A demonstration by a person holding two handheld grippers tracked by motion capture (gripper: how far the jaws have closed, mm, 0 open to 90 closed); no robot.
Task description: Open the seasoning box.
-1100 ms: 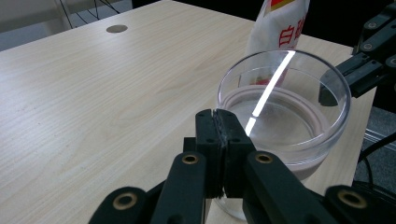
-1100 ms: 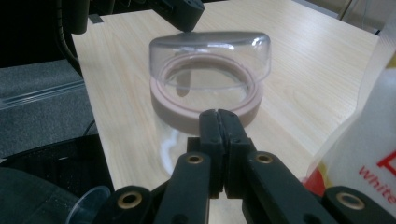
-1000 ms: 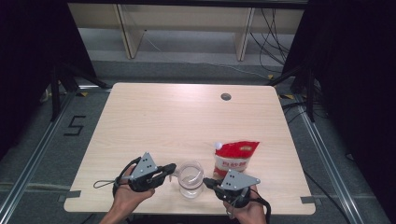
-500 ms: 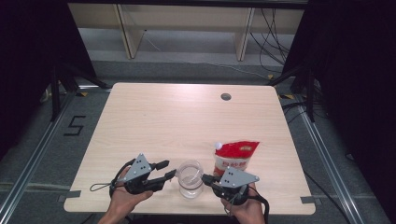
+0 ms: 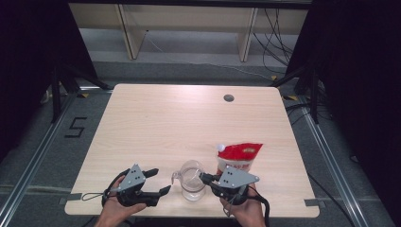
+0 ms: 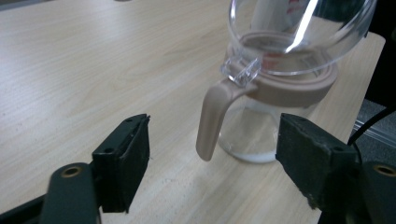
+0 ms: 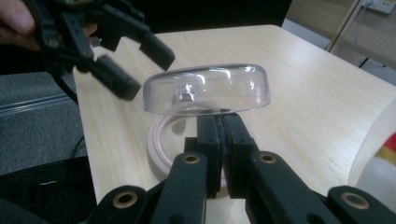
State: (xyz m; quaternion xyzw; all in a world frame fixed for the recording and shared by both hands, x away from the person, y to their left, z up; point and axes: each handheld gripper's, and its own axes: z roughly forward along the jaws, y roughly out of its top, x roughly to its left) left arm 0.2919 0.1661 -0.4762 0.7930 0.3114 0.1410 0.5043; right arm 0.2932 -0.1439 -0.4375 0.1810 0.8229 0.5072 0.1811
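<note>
A clear jug [image 5: 191, 182] with a beige rim and handle [image 6: 212, 116] stands near the table's front edge, a little white stuff [image 6: 252, 156] in its bottom. Its clear lid [image 7: 210, 91] is tipped up off the rim [image 7: 156, 140]. My right gripper [image 5: 204, 178] reaches in from the jug's right, and its jaws [image 7: 219, 123] are shut on the lid's edge. My left gripper [image 5: 159, 181] lies just left of the jug. Its jaws have just been opening and now stand wide, with the handle ahead between them and untouched [image 6: 215, 140]. A red pouch [image 5: 239, 156] with a white cap stands behind the right gripper.
The light wooden table [image 5: 189, 118] has a round cable hole [image 5: 229, 98] at the back right. Both hands rest at the front edge. Pale shelving stands on the floor beyond the table, with dark curtains to either side.
The left gripper's jaws have spread from shut to wide, and it has drawn slightly back and down from the jug. The right gripper and the lid have stayed put.
</note>
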